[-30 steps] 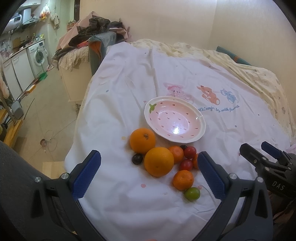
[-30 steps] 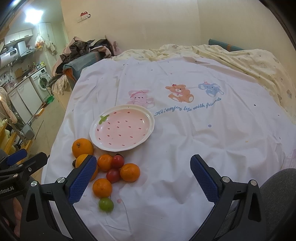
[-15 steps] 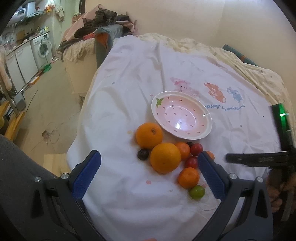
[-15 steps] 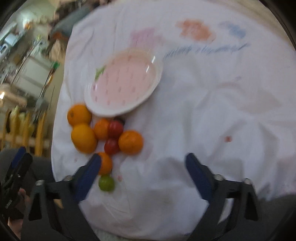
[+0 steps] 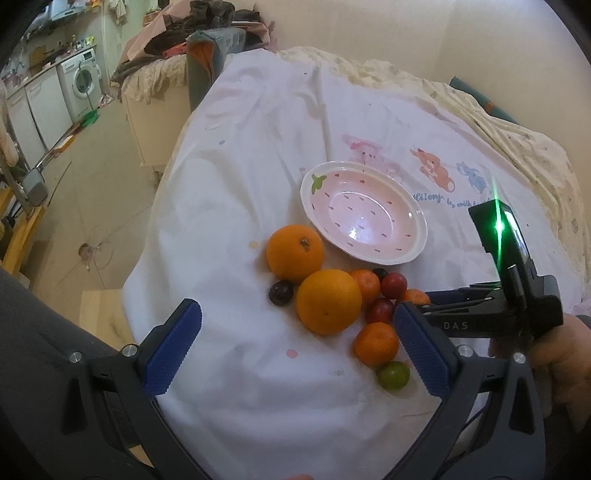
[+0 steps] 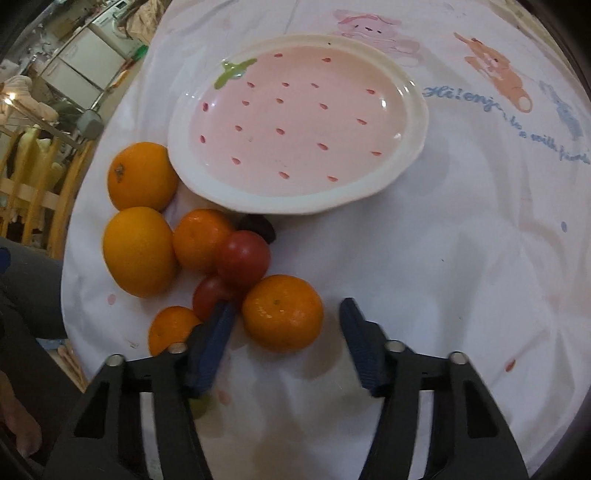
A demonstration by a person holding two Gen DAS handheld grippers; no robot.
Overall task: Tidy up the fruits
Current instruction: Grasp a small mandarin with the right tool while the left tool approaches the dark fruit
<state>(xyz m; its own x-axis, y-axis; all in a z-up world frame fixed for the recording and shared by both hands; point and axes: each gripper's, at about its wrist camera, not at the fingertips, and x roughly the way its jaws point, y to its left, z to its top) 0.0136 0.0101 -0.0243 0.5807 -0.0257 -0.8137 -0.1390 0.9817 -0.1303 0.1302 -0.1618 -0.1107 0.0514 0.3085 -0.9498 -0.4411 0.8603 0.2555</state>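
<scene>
Bed sheet (image 6: 461,258): white, carries fruits beside pink bowl (image 6: 413,155).
Right gripper (image 6: 286,341): jaws closing around mandarin (image 6: 282,317), not yet pressing.
Left gripper (image 5: 295,354): jaws wide apart, empty, above oranges (image 5: 328,301).

A washing machine (image 5: 83,79) stands in the upper left of the left wrist frame, beside white cabinets (image 5: 33,107). Heaped clothes (image 5: 199,26) lie at the top. A wooden chair (image 6: 40,177) shows at the right wrist frame's left edge.

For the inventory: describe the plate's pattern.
Plate: pink with small red seed marks, a green leaf and a white rim; clearest in the right wrist view.
</scene>
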